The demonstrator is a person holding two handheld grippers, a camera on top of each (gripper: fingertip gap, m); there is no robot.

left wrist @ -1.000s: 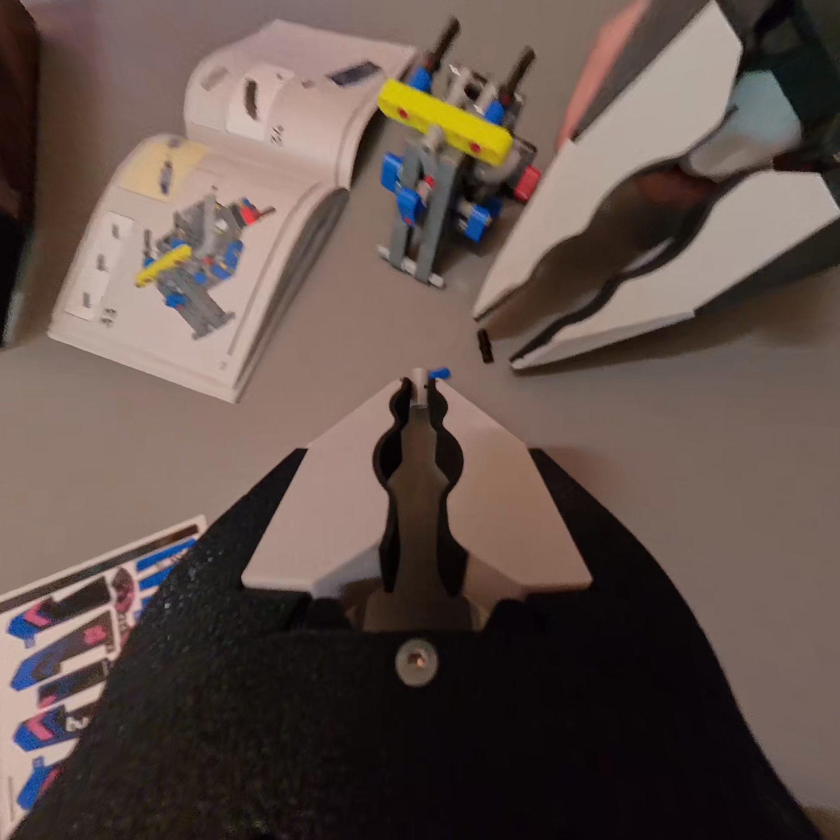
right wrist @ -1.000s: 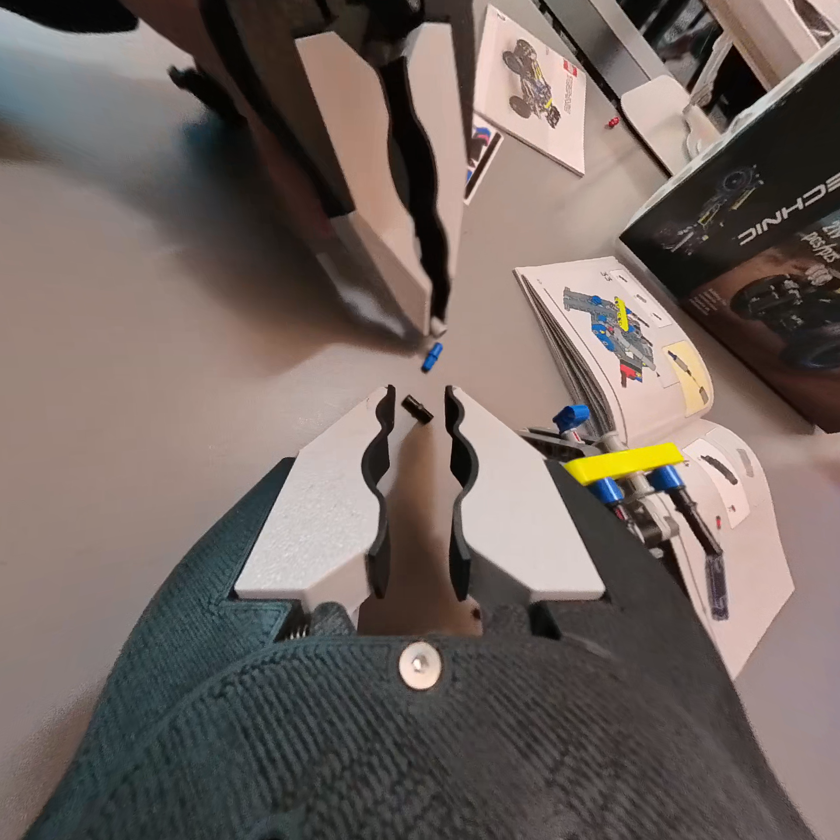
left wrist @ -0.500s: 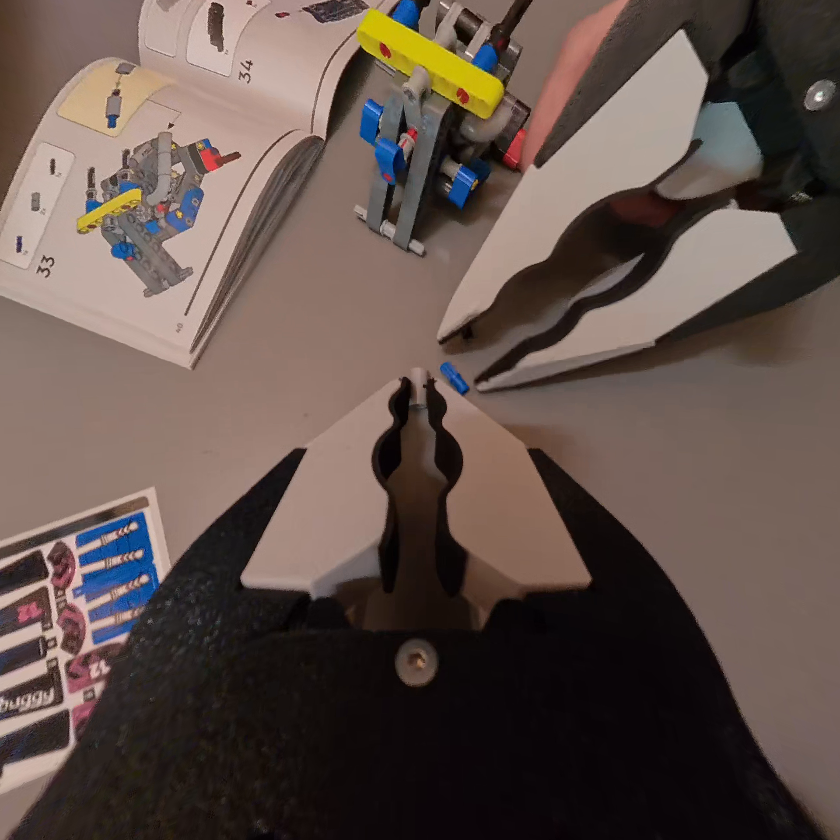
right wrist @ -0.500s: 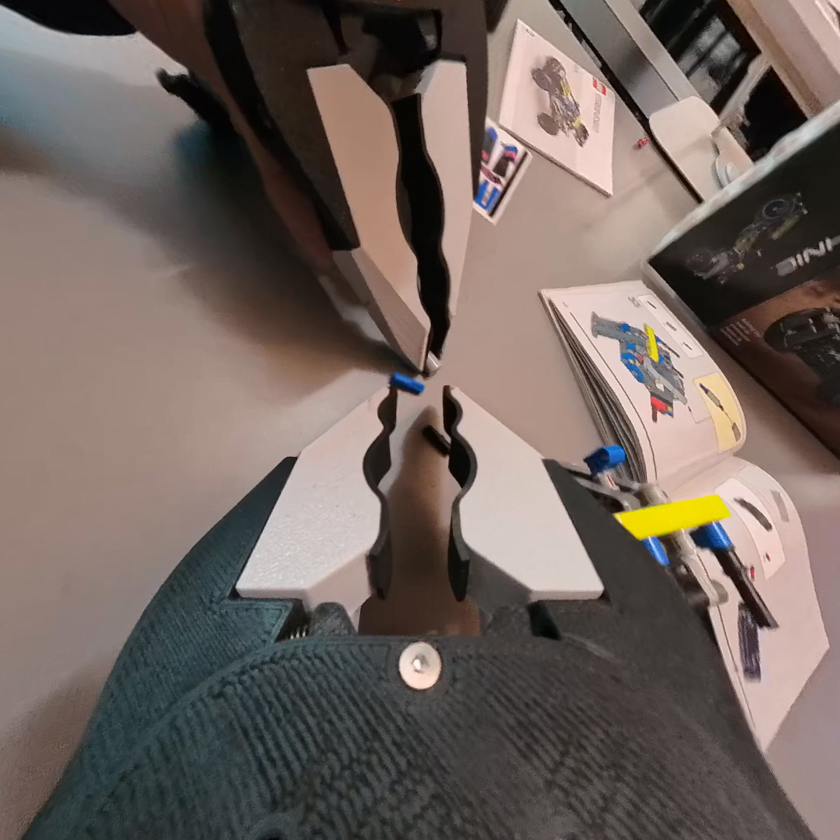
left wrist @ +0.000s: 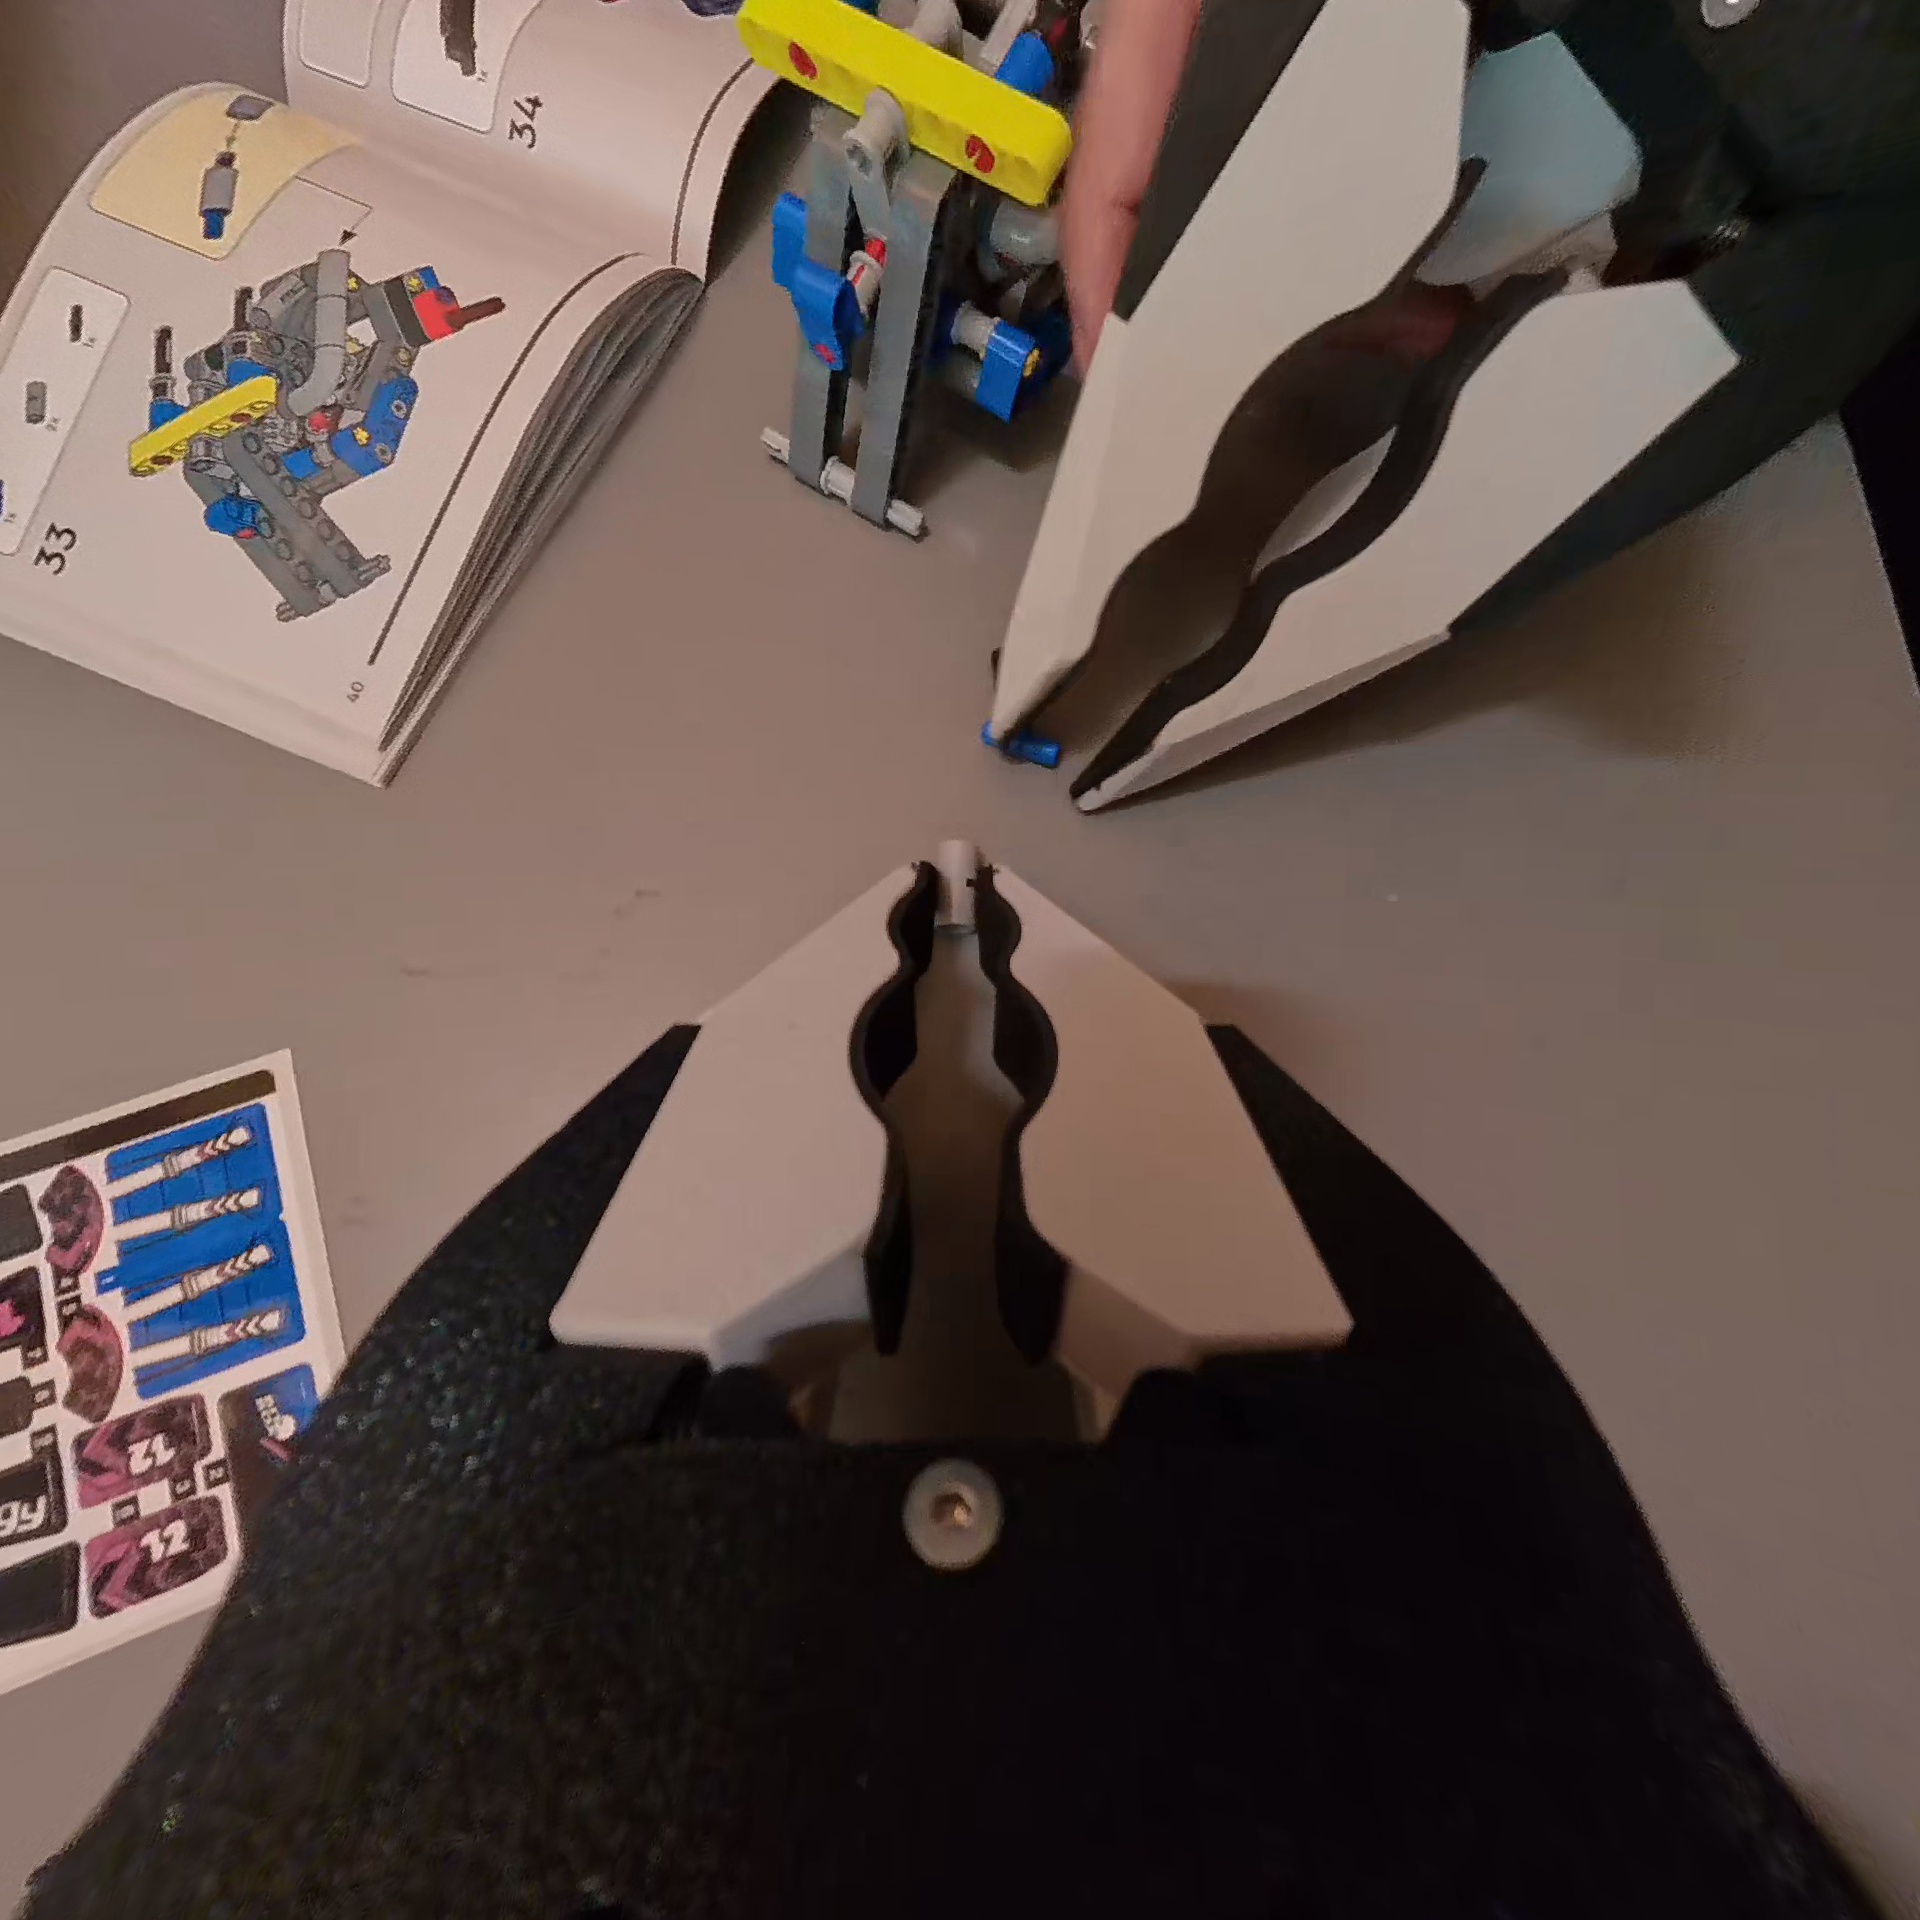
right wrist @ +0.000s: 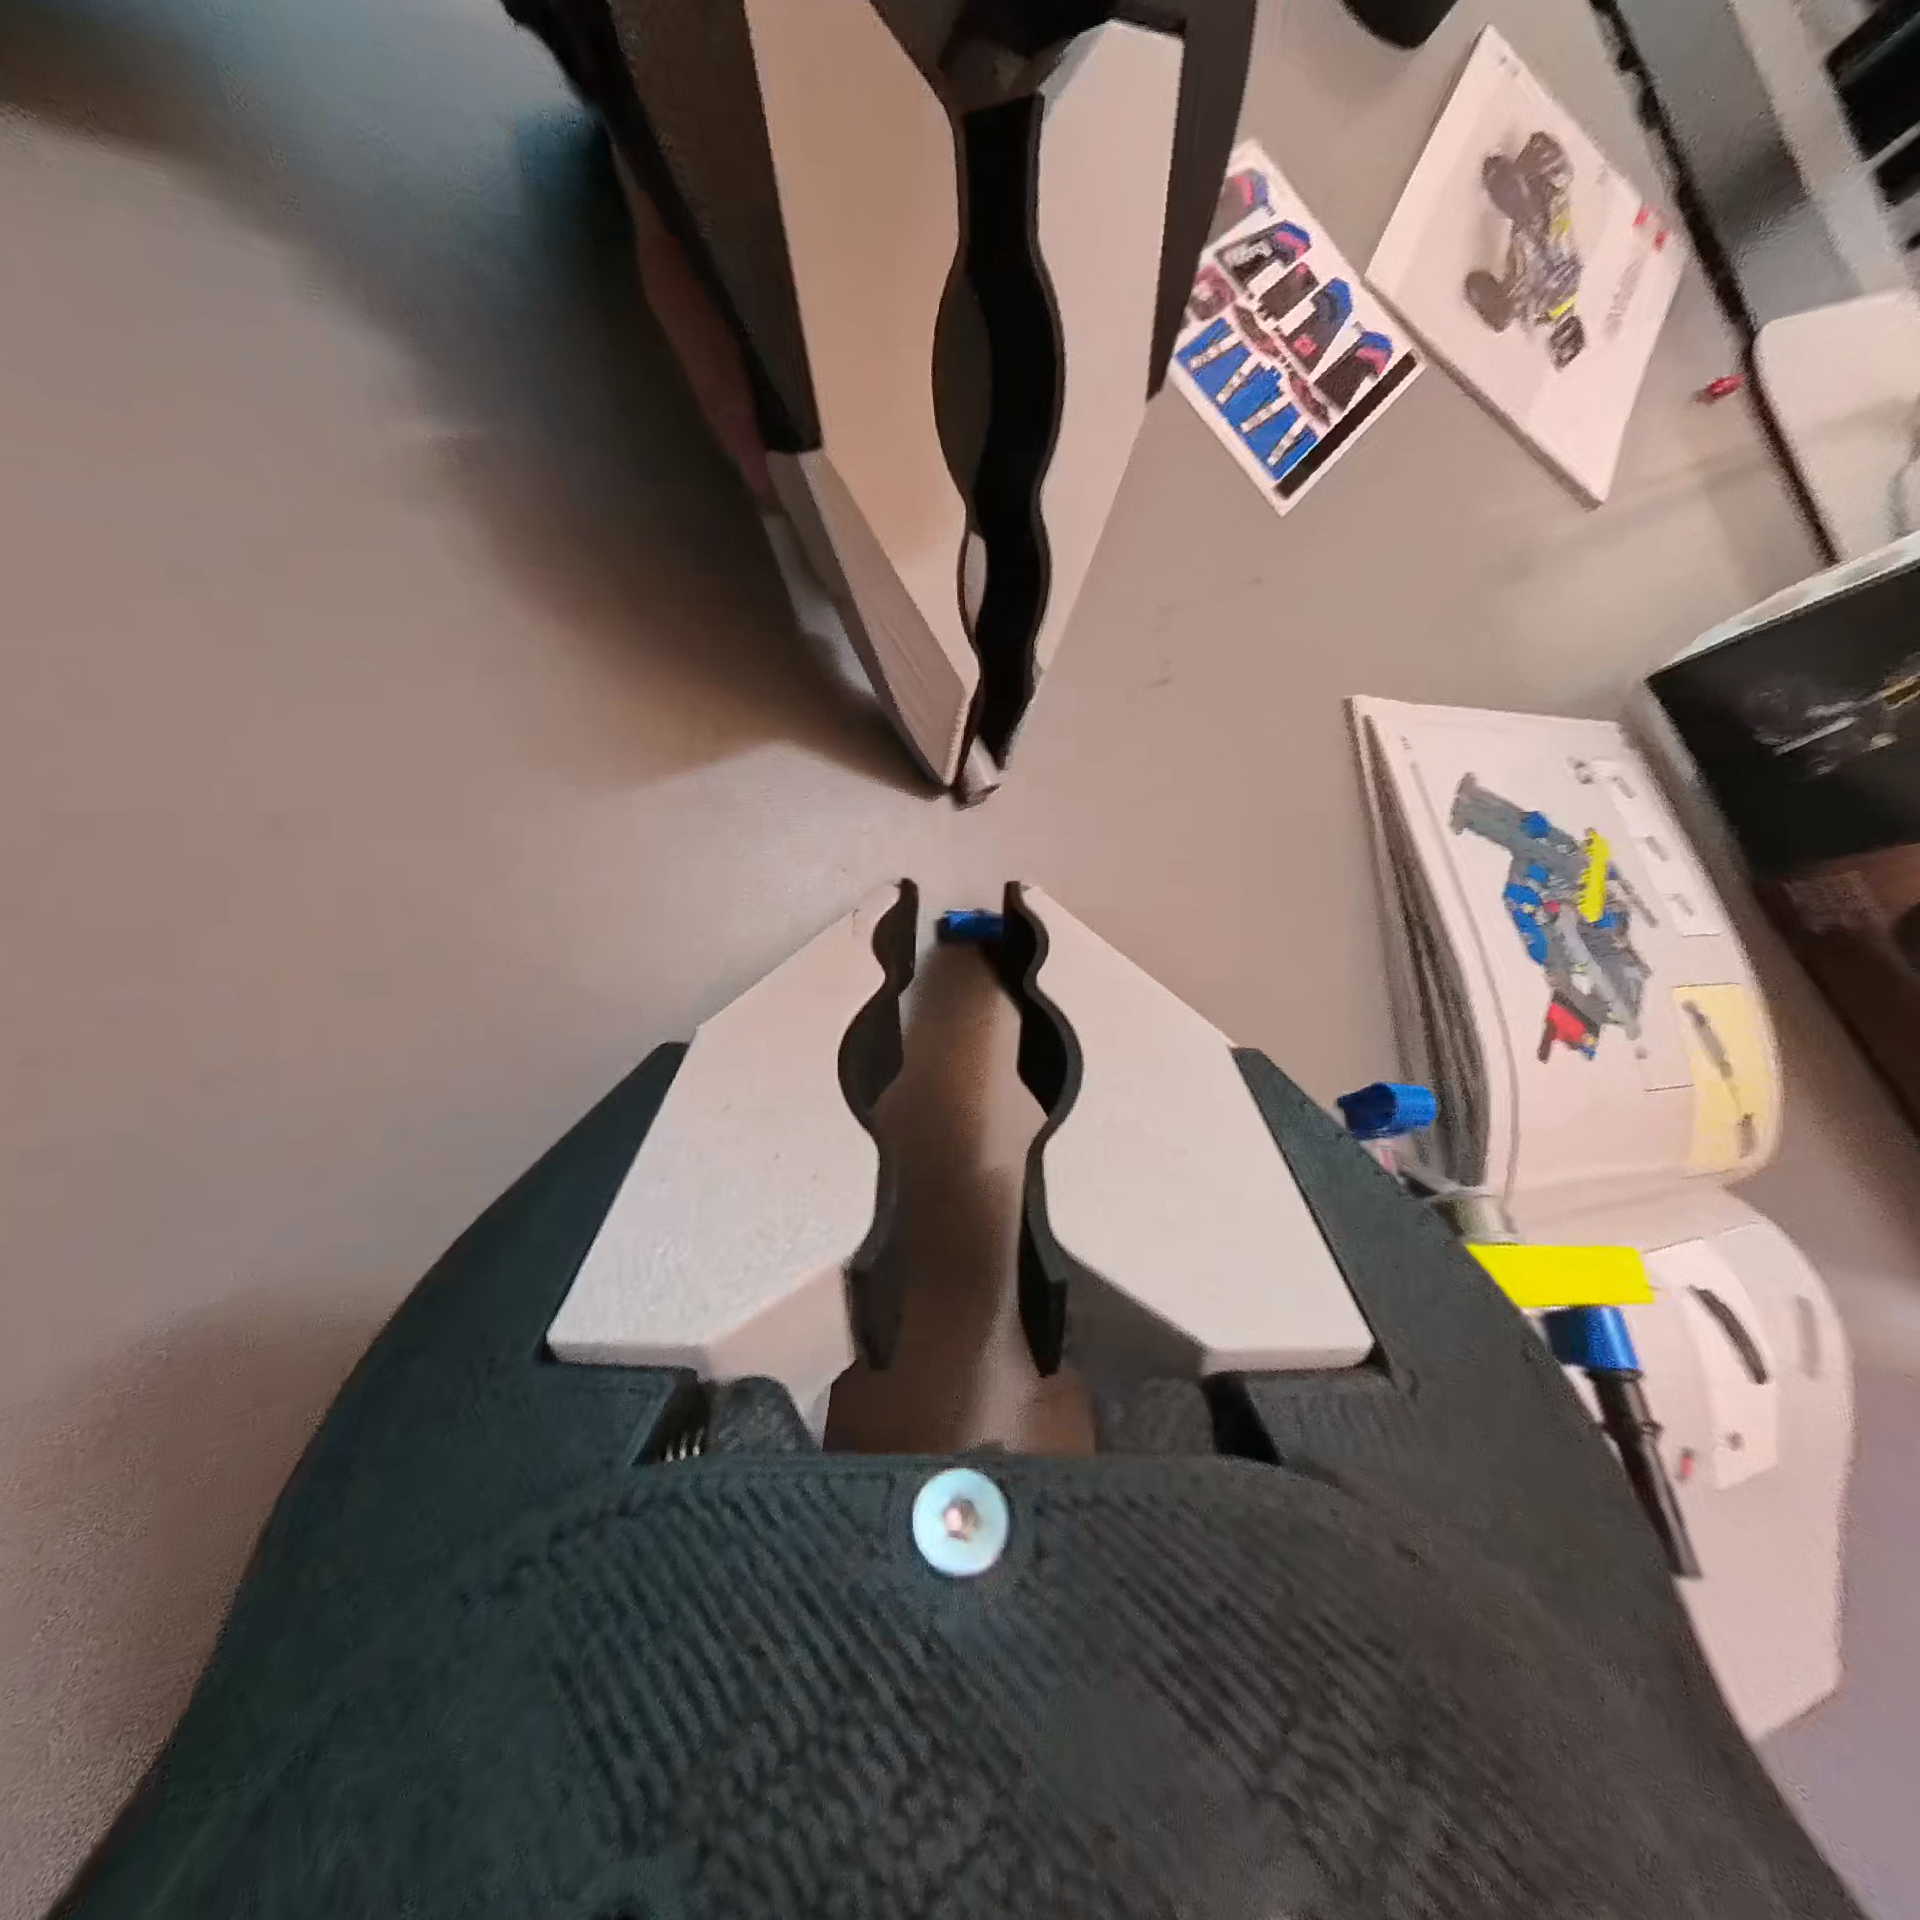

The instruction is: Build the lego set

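Grey plastic showed at the tips of the left hand-held gripper (left wrist: 954,883): a short grey pin (left wrist: 956,894), pinched between narrow jaws and poking out ahead. Opposite it, nose to nose and near, the right hand-held gripper (right wrist: 961,902) stood part open over the desk (left wrist: 623,883), with a small blue pin (right wrist: 968,925) lying between its fingertips. That pin touched or nearly touched the right-side pad, while a gap showed at the other, so it was not gripped. A half-built model (left wrist: 904,260) with a yellow beam stood beyond the left gripper's tips, beside the right gripper's flank. An open booklet (left wrist: 343,395) lay ahead-left of the left gripper, and a sticker sheet (left wrist: 145,1340) lay by its left flank.
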